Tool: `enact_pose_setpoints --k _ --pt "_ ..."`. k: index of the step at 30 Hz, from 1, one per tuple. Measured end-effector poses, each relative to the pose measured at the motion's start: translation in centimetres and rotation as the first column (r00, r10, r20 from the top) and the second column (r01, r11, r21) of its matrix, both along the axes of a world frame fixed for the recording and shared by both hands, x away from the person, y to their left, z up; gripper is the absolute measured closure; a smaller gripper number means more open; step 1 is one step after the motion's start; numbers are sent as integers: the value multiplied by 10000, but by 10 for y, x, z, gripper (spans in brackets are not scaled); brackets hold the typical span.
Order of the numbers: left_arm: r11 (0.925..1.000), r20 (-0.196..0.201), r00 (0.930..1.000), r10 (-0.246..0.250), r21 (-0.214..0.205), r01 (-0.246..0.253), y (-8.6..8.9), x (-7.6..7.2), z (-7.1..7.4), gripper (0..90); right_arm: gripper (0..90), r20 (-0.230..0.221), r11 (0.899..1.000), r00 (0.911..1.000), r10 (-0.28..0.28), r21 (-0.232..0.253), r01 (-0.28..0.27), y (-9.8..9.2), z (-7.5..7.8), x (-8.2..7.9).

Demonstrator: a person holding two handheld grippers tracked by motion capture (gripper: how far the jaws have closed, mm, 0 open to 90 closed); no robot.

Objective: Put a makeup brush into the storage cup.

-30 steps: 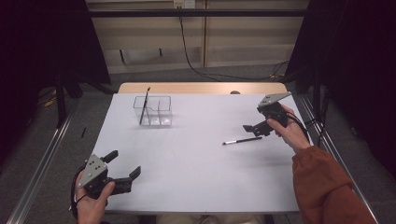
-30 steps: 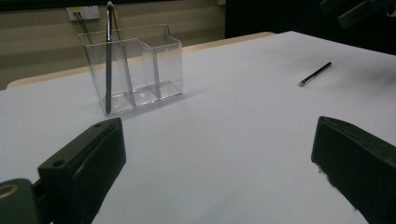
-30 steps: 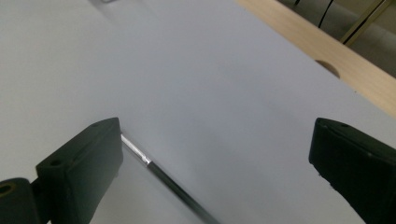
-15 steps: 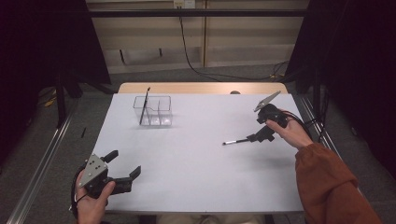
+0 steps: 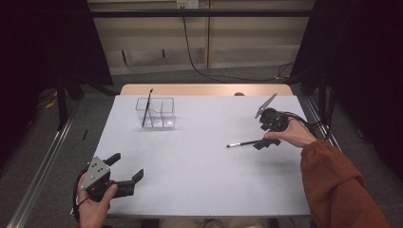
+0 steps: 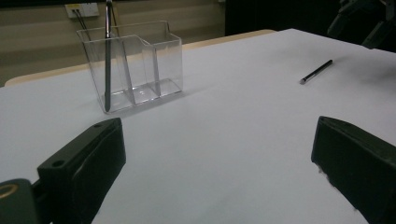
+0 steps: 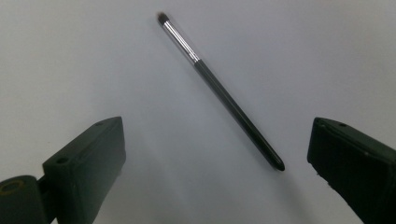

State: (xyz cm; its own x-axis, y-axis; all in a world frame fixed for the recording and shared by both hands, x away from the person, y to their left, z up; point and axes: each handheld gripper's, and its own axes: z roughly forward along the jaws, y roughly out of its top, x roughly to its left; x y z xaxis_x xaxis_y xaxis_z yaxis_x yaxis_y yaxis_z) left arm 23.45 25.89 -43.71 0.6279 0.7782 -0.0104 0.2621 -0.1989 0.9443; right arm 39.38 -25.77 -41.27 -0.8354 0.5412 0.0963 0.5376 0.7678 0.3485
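Lying flat, brush [image 7: 219, 88], bristle tip away from right tool [image 7: 215, 154]

Bare table [image 5: 199, 161] around the brush [image 5: 244, 143]; organizer [image 5: 155, 113] well apart.

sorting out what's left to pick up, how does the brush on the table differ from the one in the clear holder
The brush on the table lies flat on the white surface, between the open jaws of the right gripper; the brush in the holder stands nearly upright, leaning in the end compartment of the clear holder. The lying one shows a silver ferrule; the standing one's tip is cut off in the left gripper view. Both are slim and dark.
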Motion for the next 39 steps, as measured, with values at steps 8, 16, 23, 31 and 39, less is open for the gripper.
enact_pose_setpoints --k 8,16,23,31,39 --pt "10000 4 10000 -27 73 27 0 0 0 29 40 -375 9972 9980 508 -536 -528 10 -9 7" --pt "9999 39 10000 -38 101 38 1 0 0 29 198 -657 9858 9934 945 -1333 -1026 14 -19 19" --pt "9999 70 9999 -91 95 90 -1 0 0 30 346 -914 9747 9905 1023 -1897 -1182 18 -27 27" --pt "9999 76 9999 -143 46 143 0 0 1 29 470 -999 9657 9858 1352 -2094 -1537 24 -31 31" --pt "9998 61 9998 -172 99 171 0 0 0 29 563 -972 9613 9828 1570 -2131 -1747 26 -38 35"
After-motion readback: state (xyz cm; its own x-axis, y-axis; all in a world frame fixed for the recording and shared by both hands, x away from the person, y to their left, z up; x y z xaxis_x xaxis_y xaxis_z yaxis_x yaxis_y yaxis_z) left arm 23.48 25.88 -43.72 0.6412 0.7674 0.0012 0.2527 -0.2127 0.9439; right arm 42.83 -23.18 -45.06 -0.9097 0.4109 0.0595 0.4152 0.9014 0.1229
